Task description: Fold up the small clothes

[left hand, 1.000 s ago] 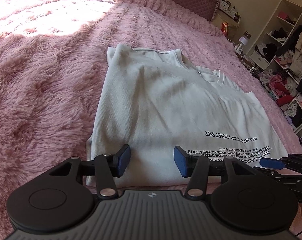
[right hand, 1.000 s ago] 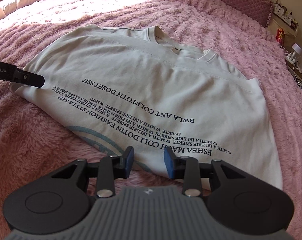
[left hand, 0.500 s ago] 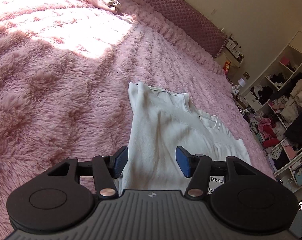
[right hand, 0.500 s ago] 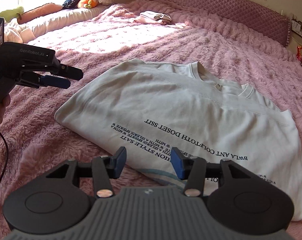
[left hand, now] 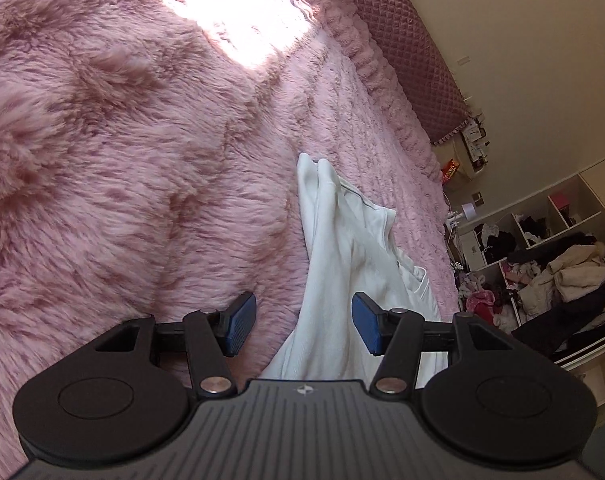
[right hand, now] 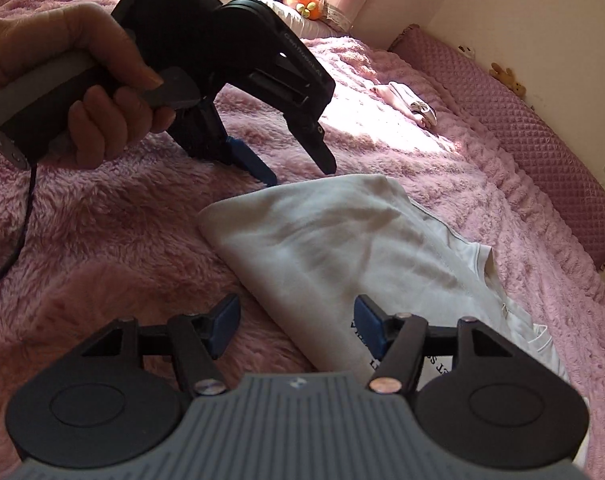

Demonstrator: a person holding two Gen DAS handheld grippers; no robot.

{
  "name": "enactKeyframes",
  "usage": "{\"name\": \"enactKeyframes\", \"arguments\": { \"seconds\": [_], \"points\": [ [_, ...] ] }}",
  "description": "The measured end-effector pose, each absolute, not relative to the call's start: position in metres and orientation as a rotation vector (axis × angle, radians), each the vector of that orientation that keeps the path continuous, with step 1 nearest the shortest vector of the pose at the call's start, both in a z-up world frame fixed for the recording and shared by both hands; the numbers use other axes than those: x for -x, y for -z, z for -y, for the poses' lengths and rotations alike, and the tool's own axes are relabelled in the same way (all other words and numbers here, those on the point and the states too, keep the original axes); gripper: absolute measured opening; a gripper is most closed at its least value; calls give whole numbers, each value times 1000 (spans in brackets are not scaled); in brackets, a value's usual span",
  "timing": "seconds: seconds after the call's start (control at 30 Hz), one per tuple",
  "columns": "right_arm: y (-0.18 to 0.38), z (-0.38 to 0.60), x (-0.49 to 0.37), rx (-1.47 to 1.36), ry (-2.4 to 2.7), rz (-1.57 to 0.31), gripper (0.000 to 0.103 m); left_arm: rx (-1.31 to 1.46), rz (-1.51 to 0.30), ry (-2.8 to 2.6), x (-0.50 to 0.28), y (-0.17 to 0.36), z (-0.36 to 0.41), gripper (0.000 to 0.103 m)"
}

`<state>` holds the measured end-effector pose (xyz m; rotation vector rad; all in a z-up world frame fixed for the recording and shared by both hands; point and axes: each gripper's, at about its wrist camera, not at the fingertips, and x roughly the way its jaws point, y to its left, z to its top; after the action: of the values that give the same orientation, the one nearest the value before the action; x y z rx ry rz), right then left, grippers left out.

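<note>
Left tongs (left hand: 300,328): spread, pinching nothing, held above the near left edge of the white T-shirt (left hand: 342,280), which lies partly folded on the pink fleece bed cover (left hand: 122,160); in the right wrist view the person's left hand (right hand: 74,80) grips their handle and their tips hover just beyond the shirt's far corner. Right tongs (right hand: 296,326): likewise spread and empty, straddling the shirt's folded left edge. Judged step: taking hold for the next fold. To do it well, each pair should close on every layer at an edge, lift together and keep the fold line straight; the deep pile may drag the cloth. Further right: small pale garments (right hand: 410,106) lie well apart near the quilted headboard (right hand: 542,140); cluttered shelves (left hand: 542,260) stand beside the bed. Nothing lies on the shirt itself.
</note>
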<state>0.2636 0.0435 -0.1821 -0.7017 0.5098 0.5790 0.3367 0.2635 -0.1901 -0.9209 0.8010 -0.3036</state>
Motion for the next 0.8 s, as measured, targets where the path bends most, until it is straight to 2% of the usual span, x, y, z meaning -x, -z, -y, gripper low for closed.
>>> {"name": "enactKeyframes", "arguments": {
  "seconds": [0.37,0.8],
  "points": [
    [207,-82,-271,838,-606,-334,59,965,-848,380,-408,207,-251,64],
    [208,-84,-311,723,-596,-343,60,1041,-896,440,-487,222,-232,66]
  ]
}}
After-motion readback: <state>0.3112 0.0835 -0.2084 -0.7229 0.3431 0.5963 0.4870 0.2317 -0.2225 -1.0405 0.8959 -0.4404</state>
